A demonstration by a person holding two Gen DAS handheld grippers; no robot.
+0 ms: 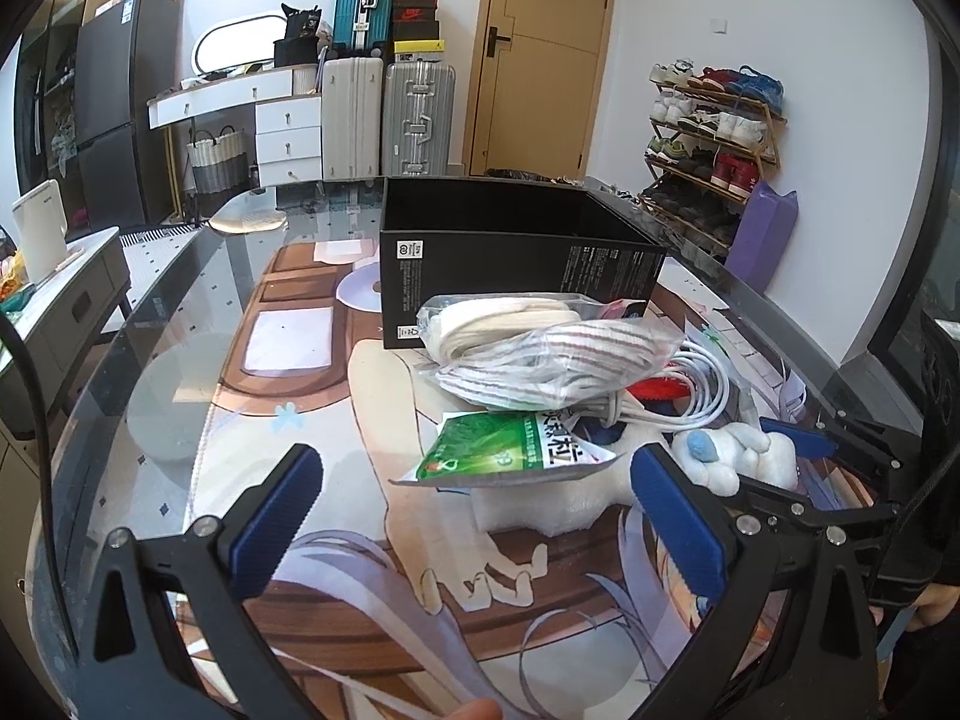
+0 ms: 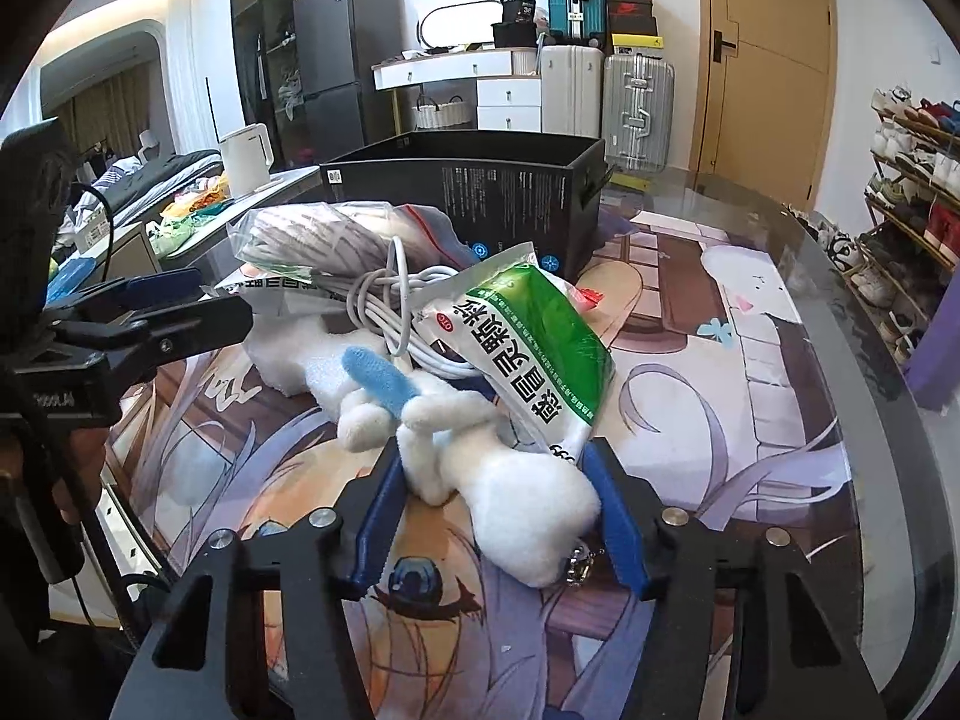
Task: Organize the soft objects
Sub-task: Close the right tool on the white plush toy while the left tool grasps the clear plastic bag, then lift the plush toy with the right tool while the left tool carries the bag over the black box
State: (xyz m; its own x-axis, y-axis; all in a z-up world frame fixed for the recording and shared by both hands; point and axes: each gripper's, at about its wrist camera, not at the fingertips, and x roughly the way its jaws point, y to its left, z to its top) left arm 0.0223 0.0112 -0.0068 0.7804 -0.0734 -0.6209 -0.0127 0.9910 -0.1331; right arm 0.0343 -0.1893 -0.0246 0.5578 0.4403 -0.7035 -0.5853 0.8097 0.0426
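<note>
The plush toy (image 2: 510, 480), white with a blue patch, lies on the surface right between the blue pads of the right gripper (image 2: 501, 510). The jaws are drawn in narrow around its thick rear end, and both pads appear to press the fur, so I judge it gripped. Its long axis runs away from that gripper and slightly leftward, with the blue part and small limbs at the far end. The right hand is plainly the nearer one. The left gripper (image 1: 474, 516) hangs wide and empty over a bare stretch of the mat, with the toy off past its right-hand pad.

Just beyond the toy, a green and white packet (image 2: 528, 336) leans over it and seems to touch it, so lifting may drag the packet along. Behind that sit a coiled white cable (image 2: 390, 300) and a clear bag of striped cloth (image 2: 318, 234). Farther back stands an open black box (image 2: 480, 186), the likely place for the soft things.

The surface (image 2: 840, 360) is glass-topped over a printed cartoon mat. Beyond it the room holds suitcases (image 2: 636, 102), a white dresser (image 2: 456, 78), a wooden door (image 2: 774, 60) and a shoe rack (image 2: 912, 180) along the right wall.
</note>
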